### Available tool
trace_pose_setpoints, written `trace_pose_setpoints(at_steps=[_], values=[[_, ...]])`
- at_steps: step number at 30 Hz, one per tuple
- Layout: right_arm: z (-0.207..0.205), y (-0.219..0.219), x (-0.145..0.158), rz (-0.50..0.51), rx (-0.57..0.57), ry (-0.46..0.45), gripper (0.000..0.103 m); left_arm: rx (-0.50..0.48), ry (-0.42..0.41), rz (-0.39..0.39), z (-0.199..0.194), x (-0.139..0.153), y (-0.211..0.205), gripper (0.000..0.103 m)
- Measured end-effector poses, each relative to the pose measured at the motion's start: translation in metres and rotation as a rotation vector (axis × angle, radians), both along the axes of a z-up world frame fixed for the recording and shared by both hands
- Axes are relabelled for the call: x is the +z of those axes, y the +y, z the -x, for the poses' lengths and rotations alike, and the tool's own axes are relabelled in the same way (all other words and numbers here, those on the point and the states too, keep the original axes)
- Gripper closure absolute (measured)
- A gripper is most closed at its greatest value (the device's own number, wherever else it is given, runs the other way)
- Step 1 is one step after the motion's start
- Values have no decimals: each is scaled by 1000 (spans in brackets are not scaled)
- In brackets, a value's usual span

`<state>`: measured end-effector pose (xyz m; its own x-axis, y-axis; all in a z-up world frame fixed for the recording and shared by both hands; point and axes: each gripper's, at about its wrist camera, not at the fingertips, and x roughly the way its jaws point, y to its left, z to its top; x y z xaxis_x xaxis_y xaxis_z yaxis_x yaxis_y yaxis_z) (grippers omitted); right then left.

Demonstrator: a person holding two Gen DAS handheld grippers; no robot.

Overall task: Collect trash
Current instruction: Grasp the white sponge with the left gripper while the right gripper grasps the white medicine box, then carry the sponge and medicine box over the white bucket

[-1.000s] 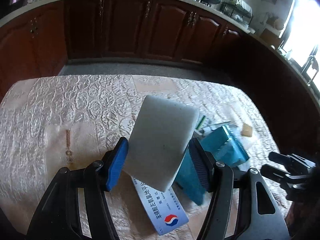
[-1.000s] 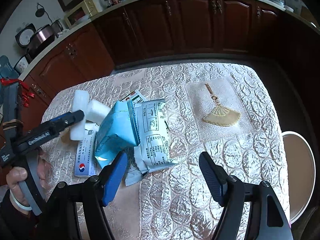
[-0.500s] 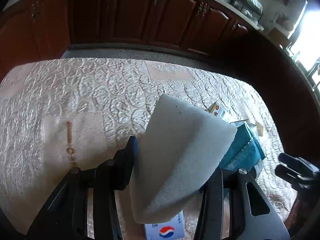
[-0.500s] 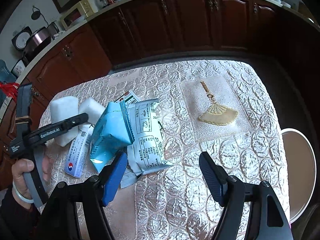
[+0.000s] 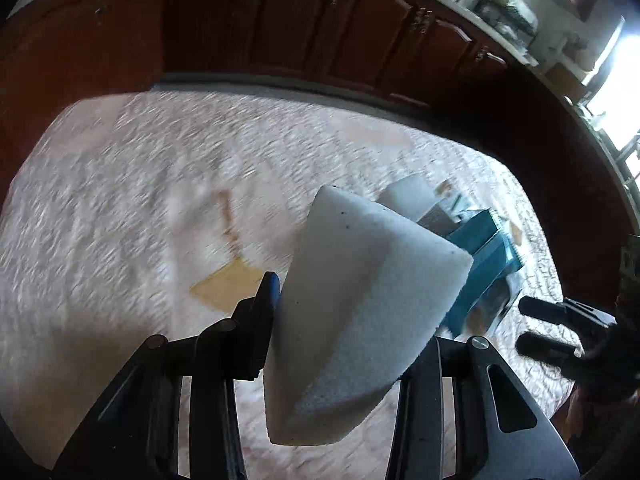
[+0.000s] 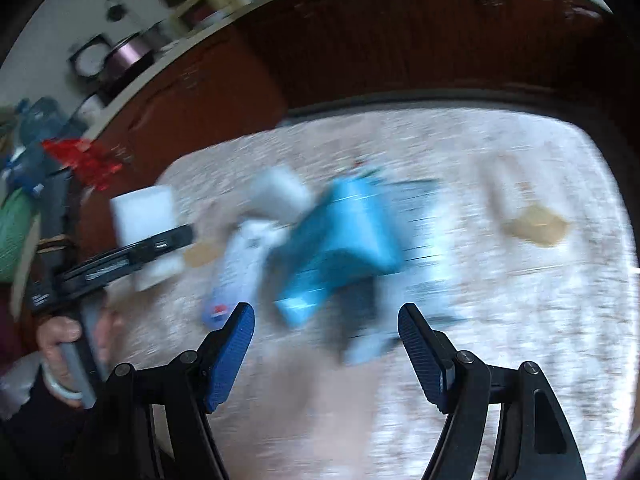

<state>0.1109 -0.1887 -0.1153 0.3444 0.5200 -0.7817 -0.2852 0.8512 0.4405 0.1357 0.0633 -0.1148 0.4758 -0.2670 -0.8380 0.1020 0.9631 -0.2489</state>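
The worktop [image 5: 100, 208], spread with a pale embossed cloth, fills both views, though motion blurs much of it. On it lies a heap of trash: a blue packet [image 6: 340, 240] propped over a white printed wrapper [image 6: 424, 276], a slim white box [image 6: 236, 276] just beside them, and a white foam block [image 6: 280, 192] behind. The left tool [image 5: 352, 316] clamps a second white foam pad [image 5: 360, 320] between its fingers and holds it tilted above the cloth — well off the surface, left of the heap. The right tool [image 6: 326, 344] hangs over the near edge of the heap with its jaws spread wide, gripping nothing.
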Motion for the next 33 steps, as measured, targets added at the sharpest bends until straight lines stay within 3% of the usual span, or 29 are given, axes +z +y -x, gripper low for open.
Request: trace_pose_setpoints(at_steps=[6,15,16,19,33], values=[[-11,72,-14,38,102,19,34,68,33,-21,20,0,38,66],[-43,136,-49,183,22,59,34,128,30,-52,33,-6,50,66],[-43,139,-53,215,14,59,39,130,28,-53,32,-6,49,66],[-41,138,-55,226,3,43,49,131,27,-50,28,-8,45,66],[14,73,7,58,56,-60,52,77,-26,-32,43,18,1,66]])
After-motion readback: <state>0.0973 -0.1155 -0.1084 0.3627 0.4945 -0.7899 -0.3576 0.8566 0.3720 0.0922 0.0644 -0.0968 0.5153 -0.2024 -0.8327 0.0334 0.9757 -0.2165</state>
